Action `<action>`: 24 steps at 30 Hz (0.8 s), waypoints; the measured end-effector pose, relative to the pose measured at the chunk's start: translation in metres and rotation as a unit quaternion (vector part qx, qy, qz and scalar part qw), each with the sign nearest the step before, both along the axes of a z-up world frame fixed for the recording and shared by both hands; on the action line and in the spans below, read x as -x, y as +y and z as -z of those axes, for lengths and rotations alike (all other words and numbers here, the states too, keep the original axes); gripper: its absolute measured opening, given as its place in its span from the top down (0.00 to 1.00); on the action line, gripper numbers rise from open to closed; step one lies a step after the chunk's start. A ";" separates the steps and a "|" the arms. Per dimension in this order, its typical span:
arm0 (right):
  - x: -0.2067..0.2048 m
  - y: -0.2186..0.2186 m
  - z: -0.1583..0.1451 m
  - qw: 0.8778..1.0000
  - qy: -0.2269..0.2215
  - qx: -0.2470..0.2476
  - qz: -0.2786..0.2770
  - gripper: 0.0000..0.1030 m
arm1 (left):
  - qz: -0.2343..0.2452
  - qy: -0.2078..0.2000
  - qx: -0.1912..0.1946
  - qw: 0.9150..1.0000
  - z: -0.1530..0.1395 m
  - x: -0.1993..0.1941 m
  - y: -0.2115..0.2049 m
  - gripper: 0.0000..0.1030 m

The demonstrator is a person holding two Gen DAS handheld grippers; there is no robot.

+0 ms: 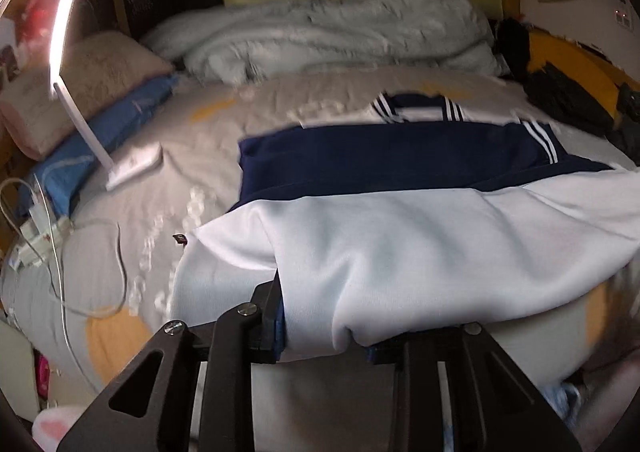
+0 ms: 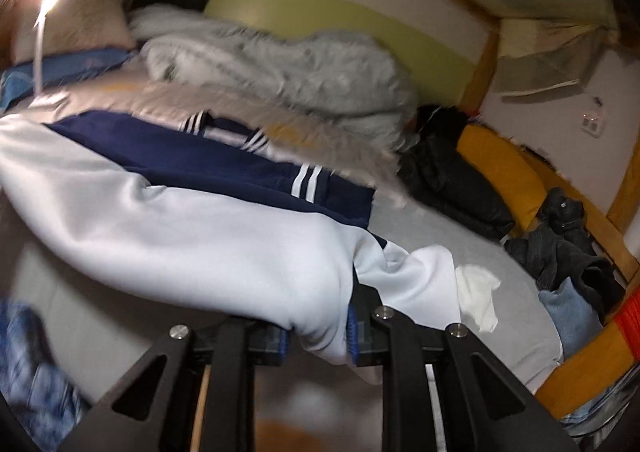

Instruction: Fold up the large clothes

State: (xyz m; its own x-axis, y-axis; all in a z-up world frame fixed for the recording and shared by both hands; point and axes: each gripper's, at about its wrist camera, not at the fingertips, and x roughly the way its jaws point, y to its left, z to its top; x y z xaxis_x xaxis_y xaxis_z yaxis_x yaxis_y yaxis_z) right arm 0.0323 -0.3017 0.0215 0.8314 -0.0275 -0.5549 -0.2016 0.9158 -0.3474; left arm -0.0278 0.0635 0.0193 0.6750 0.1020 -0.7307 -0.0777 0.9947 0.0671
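Dim room; lamp (image 1: pixel 64 18) glares upper left; motion blur throughout; fisheye edges bend and darken.

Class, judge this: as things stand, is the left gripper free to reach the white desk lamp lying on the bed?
Probably not yet: the left gripper is shut on the white and navy jacket. The lamp itself lies unobstructed.

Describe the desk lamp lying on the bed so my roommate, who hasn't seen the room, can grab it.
Start at the bed with the grey sheet and go to its left side, next to the blue pillow. The lamp lies there on the sheet: a slim white base and stalk ending in a glowing light bar. It is the only lit, hard white thing among soft bedding and clothes.
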 end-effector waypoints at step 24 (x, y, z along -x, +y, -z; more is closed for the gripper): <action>-0.264 0.030 0.026 0.990 0.140 -0.018 0.016 0.81 | -0.002 0.233 0.087 0.969 0.042 -0.284 0.060 0.66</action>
